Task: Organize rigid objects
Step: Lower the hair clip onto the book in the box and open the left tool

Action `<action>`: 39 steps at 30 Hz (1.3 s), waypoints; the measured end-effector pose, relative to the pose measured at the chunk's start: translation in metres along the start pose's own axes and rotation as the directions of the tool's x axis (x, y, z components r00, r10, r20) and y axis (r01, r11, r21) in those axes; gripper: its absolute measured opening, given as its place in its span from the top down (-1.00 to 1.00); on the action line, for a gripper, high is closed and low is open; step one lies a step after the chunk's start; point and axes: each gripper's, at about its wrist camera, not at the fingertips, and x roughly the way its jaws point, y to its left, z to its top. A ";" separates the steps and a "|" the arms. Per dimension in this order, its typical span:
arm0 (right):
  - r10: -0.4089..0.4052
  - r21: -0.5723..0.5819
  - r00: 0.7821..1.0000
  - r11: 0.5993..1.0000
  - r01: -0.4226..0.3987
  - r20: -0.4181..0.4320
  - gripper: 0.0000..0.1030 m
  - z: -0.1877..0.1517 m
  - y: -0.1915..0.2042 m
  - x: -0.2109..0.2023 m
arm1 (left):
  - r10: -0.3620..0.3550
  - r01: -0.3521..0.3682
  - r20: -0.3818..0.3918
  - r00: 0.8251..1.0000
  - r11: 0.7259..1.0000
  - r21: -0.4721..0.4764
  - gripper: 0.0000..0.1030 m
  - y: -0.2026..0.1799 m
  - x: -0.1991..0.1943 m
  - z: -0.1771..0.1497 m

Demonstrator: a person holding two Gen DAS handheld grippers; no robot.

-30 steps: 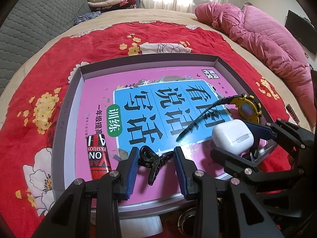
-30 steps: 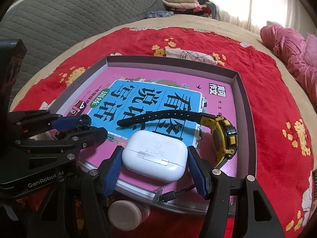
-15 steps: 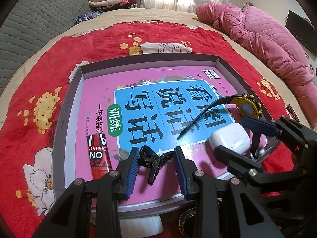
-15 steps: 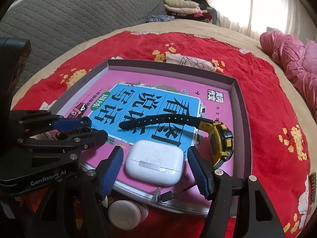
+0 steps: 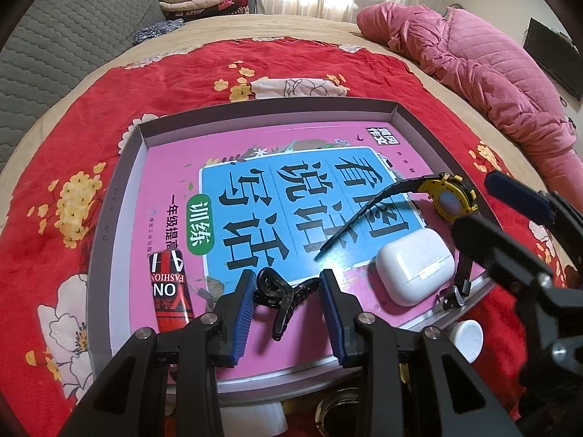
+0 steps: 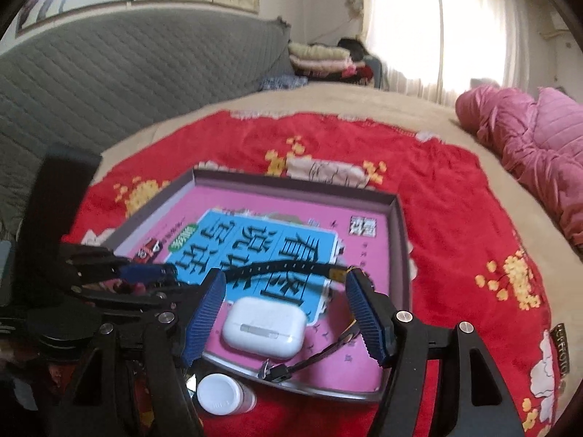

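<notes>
A grey tray [image 5: 120,182] on the red floral bedcover holds a pink and blue book [image 5: 175,167]. On the book lie a white earbud case [image 5: 415,269], a yellow and black watch [image 5: 453,200] and a red tube [image 5: 169,291]. My left gripper [image 5: 288,273] is shut on a black hair clip [image 5: 280,295] that rests on the book's near edge. My right gripper [image 6: 285,273] hangs open above and behind the earbud case [image 6: 264,327], its pads well apart from it. The watch strap [image 6: 277,267] runs behind the case.
A white-capped bottle [image 6: 218,395] lies on the bedcover just in front of the tray's near rim. A round metal thing [image 5: 335,411] sits beside it. A pink quilt [image 5: 492,73] lies at the far right and a grey headboard [image 6: 109,83] at the left.
The right gripper's jaws have spread off the earbud case, and the gripper has lifted and tilted up. The case stays on the book. The left gripper and the clip have not moved.
</notes>
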 end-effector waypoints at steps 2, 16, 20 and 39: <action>-0.008 0.004 1.000 1.000 0.008 0.005 -0.37 0.000 -0.001 -0.001 | -0.003 0.003 -0.001 1.000 1.000 -0.001 0.31 -0.001 0.000 0.001; -0.025 0.064 1.000 0.998 0.024 0.009 -0.43 -0.007 -0.018 -0.002 | -0.006 0.006 -0.011 1.000 1.000 -0.008 0.30 -0.001 0.002 0.003; -0.020 0.070 1.000 0.997 0.019 0.006 -0.43 -0.009 -0.018 -0.001 | -0.008 0.008 -0.016 1.000 1.000 -0.008 0.30 -0.002 0.001 0.003; -0.031 0.049 0.999 0.998 0.030 0.013 -0.44 -0.016 -0.016 0.001 | -0.008 0.008 -0.009 1.000 1.000 -0.025 0.17 0.004 -0.014 -0.001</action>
